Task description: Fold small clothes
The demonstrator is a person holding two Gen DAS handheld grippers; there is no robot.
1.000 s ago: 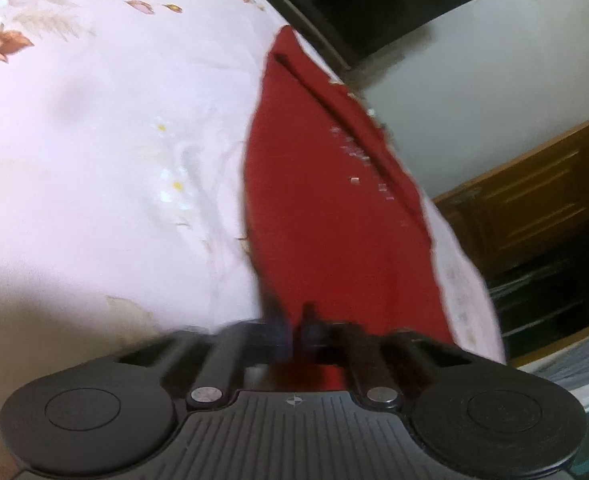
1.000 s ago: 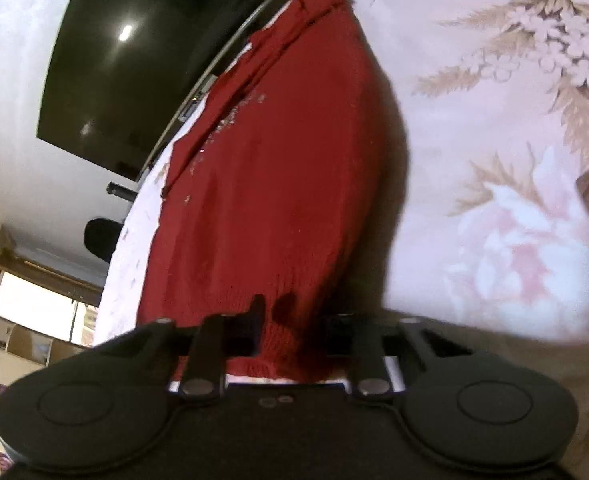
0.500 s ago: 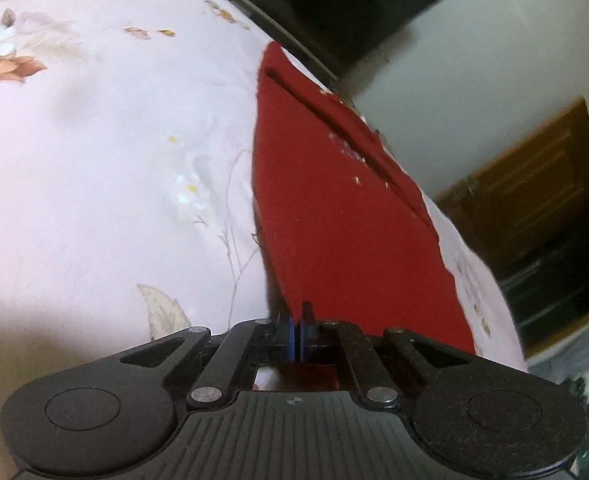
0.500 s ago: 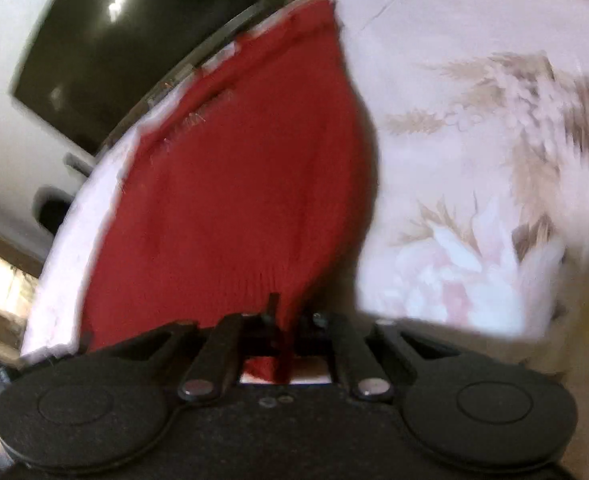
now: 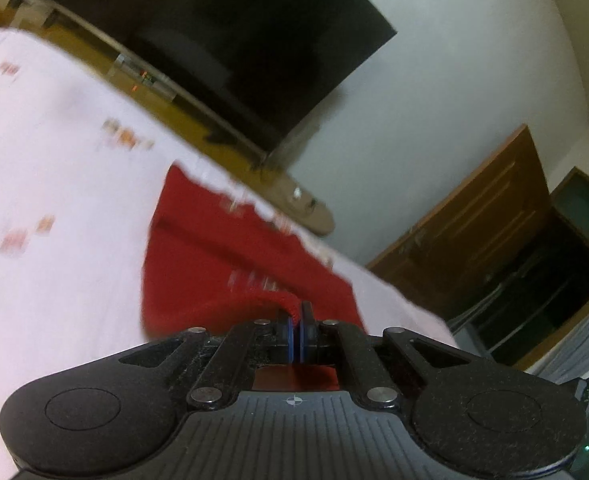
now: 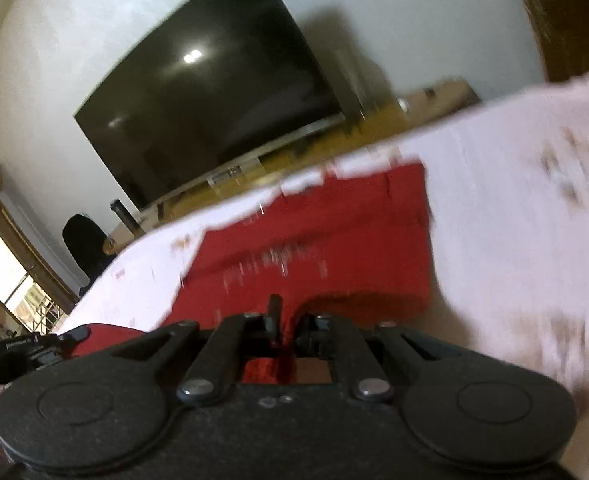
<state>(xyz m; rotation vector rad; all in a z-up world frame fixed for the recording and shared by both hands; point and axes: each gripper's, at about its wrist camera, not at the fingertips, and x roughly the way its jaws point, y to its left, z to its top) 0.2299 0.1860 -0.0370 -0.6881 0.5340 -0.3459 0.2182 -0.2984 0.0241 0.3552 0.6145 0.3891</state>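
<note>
A: Where is the red knitted garment?

B: On the pale floral sheet. The left gripper and right gripper each pinch its near hem, jaws closed.

A: Risk?

B: Uneven lifting may skew the fold.

The garment is solid red, with a scatter of small pale flecks across its middle, and it lies on a white bedsheet printed with blurred orange-brown motifs. Both the left gripper and the right gripper are matte black; the left's pads are blue. At 12 o'clock a black television screen stands against a pale grey-white wall, with a brown wooden door at 3 o'clock in the left view
</note>
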